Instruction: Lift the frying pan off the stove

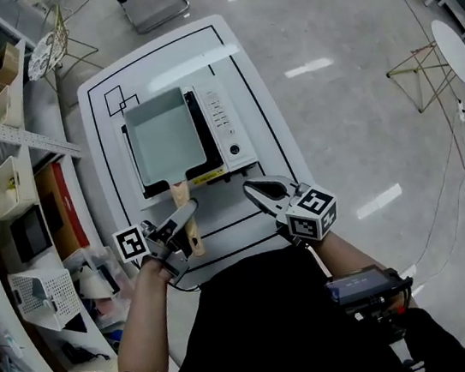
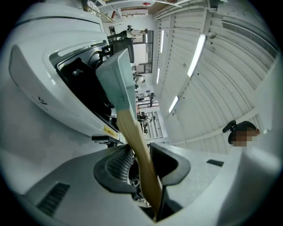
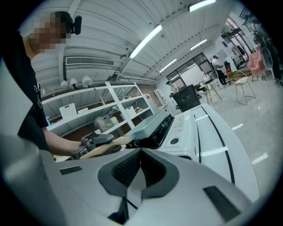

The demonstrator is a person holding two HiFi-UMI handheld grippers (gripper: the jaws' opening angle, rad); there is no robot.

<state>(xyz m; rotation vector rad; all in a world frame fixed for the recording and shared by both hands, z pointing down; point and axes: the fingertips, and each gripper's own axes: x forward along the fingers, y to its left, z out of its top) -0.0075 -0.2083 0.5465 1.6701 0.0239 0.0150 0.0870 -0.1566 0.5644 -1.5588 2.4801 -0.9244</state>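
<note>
So here's how we had it: the pan [image 1: 163, 137], a square pale-green one, was over the burner side of the stove [image 1: 225, 121], which sat on the white table [image 1: 268, 89] with the black lines. Its wooden handle [image 1: 181, 193] stuck out past the stove's front edge, pointing back at us. Our left claw [image 1: 183, 217] was clamped on that handle, roughly at its middle. In the left gripper view the handle [image 2: 139, 154] ran straight up between the two pads, both pressed against it, with the pan [image 2: 117, 81] rising beyond and the stove [image 2: 53, 88] off to the left. Honestly, we couldn't tell from any angle whether the pan's bottom had cleared the grate or was resting on it. Our right claw [image 1: 255, 189] was doing nothing: jaws closed together, nothing in them, hovering over the table just off the stove's front right corner, near the pan handle but not touching it. From the right gripper view the closed right claw [image 3: 140, 161] pointed toward the stove [image 3: 181, 128], and we could see the pan [image 3: 150, 123] sitting a bit tilted with the left claw [image 3: 95, 140] on its handle. Shelves [image 1: 7, 184] with bins ran along our left side.
</note>
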